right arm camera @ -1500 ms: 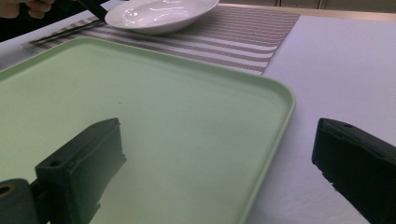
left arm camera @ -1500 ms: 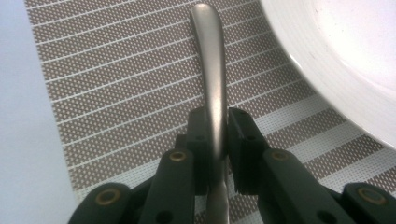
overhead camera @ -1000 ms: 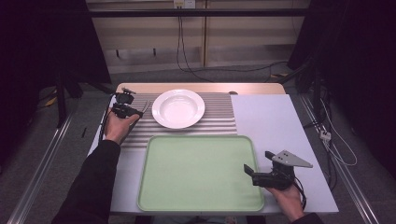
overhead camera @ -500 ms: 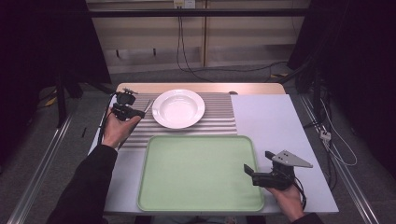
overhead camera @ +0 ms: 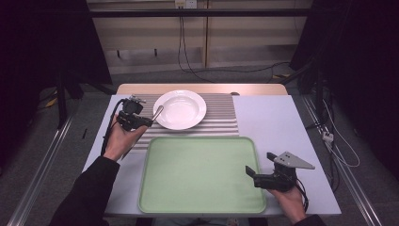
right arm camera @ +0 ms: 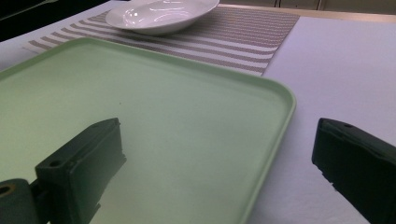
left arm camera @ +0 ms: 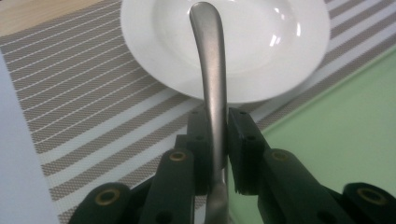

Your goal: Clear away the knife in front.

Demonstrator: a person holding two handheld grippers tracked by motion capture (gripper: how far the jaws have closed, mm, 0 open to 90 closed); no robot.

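Spoon clamped in left gripper, handle out over the plate

Left gripper [overhead camera: 147,120] sits over the striped placemat [overhead camera: 221,120], just left of the white plate [overhead camera: 181,109]. In the left gripper view I see its jaws closed narrow on a metal spoon [left arm camera: 212,88], pads pressing both sides of the handle. The handle runs forward and up from the jaws, its rounded end over the plate's rim and bowl; I cannot tell whether it touches the plate. The spoon's bowl end is hidden below the jaws.

Right gripper [overhead camera: 251,175] rests at the right edge of the green tray [overhead camera: 202,174], held low by my right hand [overhead camera: 289,200]. Its jaws stand wide, one over the tray, one over the white table [overhead camera: 277,122], nothing between them.
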